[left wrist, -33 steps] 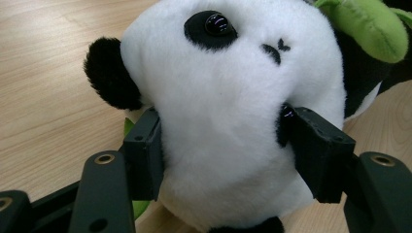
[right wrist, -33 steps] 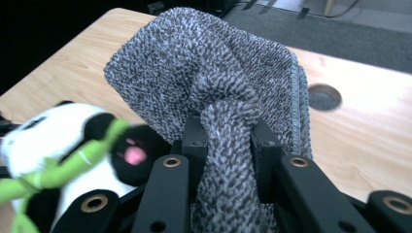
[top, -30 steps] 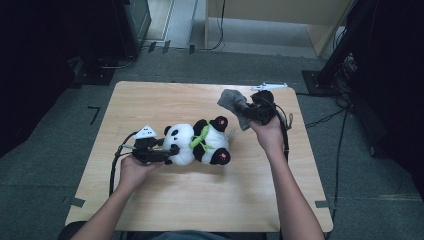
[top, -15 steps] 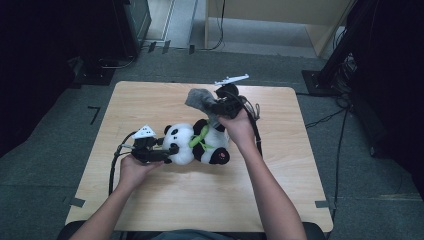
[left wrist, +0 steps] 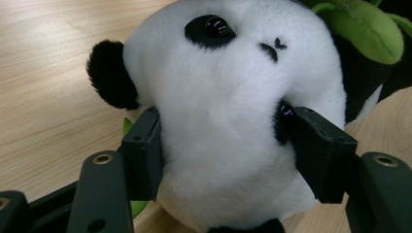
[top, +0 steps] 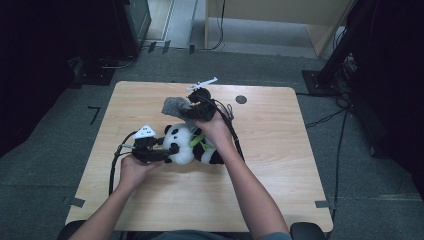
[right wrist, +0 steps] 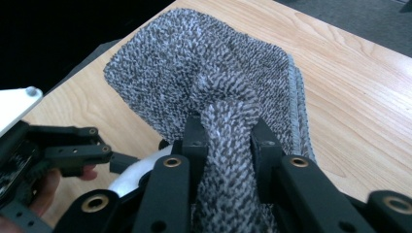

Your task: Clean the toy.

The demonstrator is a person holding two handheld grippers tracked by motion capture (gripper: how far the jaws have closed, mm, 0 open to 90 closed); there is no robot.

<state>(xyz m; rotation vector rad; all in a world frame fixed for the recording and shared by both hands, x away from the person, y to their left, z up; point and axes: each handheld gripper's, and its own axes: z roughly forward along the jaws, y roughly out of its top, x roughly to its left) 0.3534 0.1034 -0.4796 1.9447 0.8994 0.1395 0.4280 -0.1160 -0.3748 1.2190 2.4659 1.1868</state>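
Note:
A plush panda (top: 192,145) with a green leaf at its chest lies on the wooden table (top: 280,150). My left gripper (top: 167,150) is shut on the panda's white head (left wrist: 228,121), one pad pressing into each side. Above the panda, my right gripper (top: 187,111) holds a grey knitted cloth (top: 175,106), which hangs over the panda's head. In the right gripper view the jaws pinch a bunched fold of the grey knit (right wrist: 226,131), and the rest fans out ahead.
A small dark round mark (top: 241,99) sits on the table near its far edge. Cables trail from both grippers across the tabletop. Dark equipment and stands surround the table on the floor.
My right hand has carried the grey cloth leftward from the table's right part to just above the panda's head. The left hand and the panda have stayed put.

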